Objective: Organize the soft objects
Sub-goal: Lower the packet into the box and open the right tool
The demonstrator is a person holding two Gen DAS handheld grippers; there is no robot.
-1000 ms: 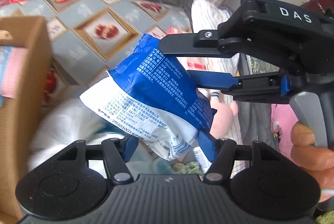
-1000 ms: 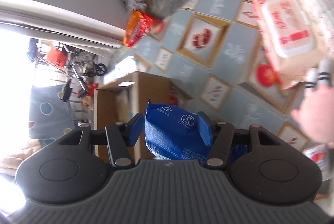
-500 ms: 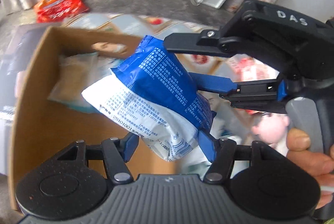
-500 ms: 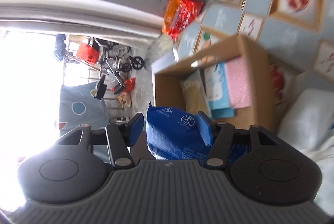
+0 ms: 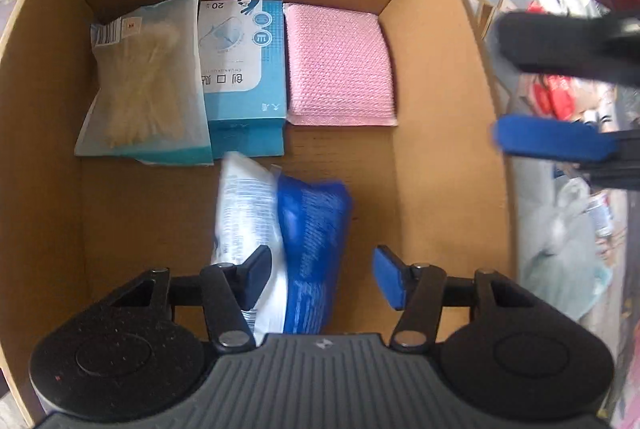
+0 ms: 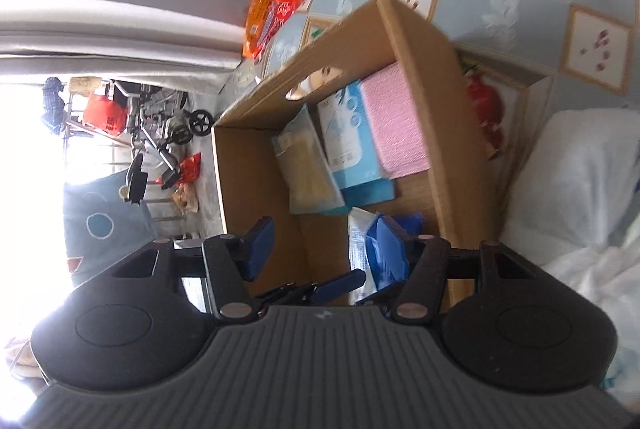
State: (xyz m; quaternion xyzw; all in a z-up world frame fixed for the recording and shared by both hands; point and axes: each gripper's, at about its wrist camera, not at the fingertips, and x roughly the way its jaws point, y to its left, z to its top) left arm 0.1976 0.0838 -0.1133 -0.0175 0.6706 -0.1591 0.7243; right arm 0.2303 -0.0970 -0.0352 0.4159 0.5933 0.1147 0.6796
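A blue and white pouch [image 5: 280,229] sits low inside the cardboard box [image 5: 440,109], blurred. It is between the jaws of my left gripper [image 5: 322,279], which are closing. The pouch leans on the left finger, and a gap shows before the right pad. My right gripper [image 5: 556,93] hangs outside the box's right wall, open and holding nothing. The right wrist view shows my right gripper [image 6: 326,251] open above the box [image 6: 248,169], with the pouch [image 6: 360,241] beyond its right finger. A bag of cotton swabs [image 5: 148,89], a blue carton [image 5: 240,77] and a pink cloth pack [image 5: 340,65] line the box's far end.
The box stands on a cloth printed with fruit pictures [image 6: 500,1]. A white soft bundle [image 6: 580,169] lies beside the box. An orange packet [image 6: 272,13] is on the floor beyond it. A clear plastic bag [image 5: 568,229] lies right of the box.
Both grippers carried the pouch over the box. My right gripper has let go and drawn off to the right. The pouch has sunk into the box and sits loose between the left jaws.
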